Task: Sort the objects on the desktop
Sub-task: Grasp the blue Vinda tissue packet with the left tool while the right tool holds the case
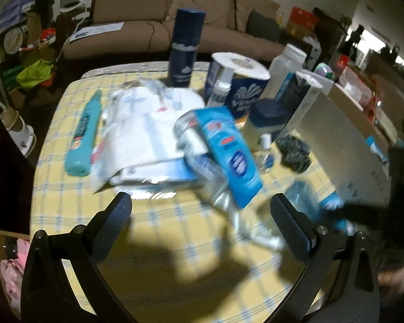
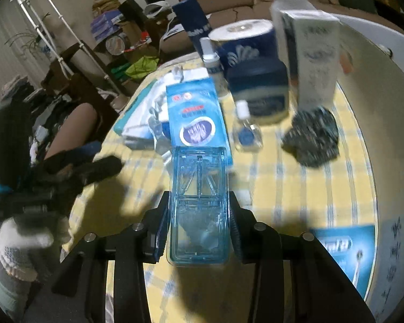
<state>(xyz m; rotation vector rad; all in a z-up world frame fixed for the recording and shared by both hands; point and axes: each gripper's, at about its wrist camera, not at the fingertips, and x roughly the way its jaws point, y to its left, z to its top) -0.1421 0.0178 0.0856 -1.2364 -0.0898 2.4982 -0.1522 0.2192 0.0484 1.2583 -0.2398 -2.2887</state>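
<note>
The table (image 1: 153, 242) wears a yellow cloth checked with pale blue and white lines. The clear case (image 2: 199, 202) is see-through blue — its hand-held gripper (image 2: 199, 231) black. The carton (image 2: 195, 113) is bright blue with a red strip and a dark blue oval. The tube (image 1: 83, 132) is teal, the tall can (image 1: 185, 45) navy, the paper roll (image 1: 239, 80) white in a navy wrapper. The jar (image 2: 258, 91) has a navy lid; the scrunchie (image 2: 312, 137) is speckled dark green — the sofa (image 1: 180, 8) brown.
</note>
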